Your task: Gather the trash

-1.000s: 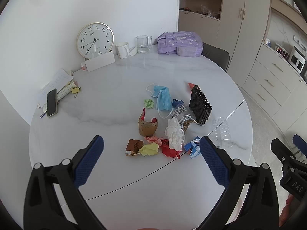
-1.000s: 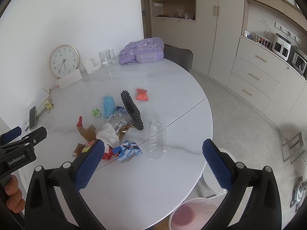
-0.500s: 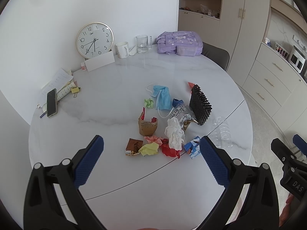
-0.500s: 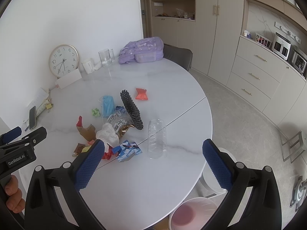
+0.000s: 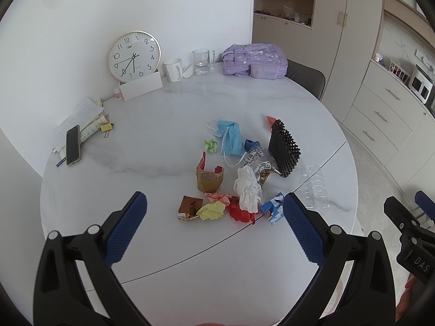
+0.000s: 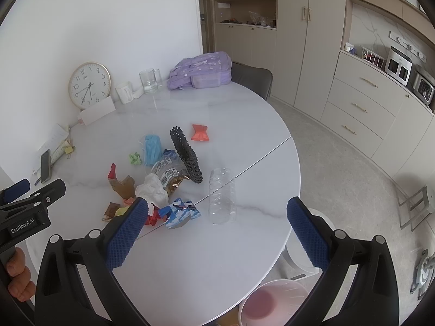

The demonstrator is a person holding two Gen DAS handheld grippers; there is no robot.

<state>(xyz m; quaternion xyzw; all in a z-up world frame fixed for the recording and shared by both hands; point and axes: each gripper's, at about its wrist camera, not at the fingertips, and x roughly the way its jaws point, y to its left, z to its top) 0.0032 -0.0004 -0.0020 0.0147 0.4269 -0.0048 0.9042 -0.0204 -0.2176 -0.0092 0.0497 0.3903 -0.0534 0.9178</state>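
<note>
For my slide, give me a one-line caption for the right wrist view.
Open right tongs hover above a marble table strewn with trash beside a clear plastic bottle.

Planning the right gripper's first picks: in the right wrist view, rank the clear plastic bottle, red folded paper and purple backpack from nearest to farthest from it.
1. Clear plastic bottle: just ahead, on the table's near half.
2. Red folded paper: mid-table, beyond the seam.
3. Purple backpack: at the far edge.
</note>
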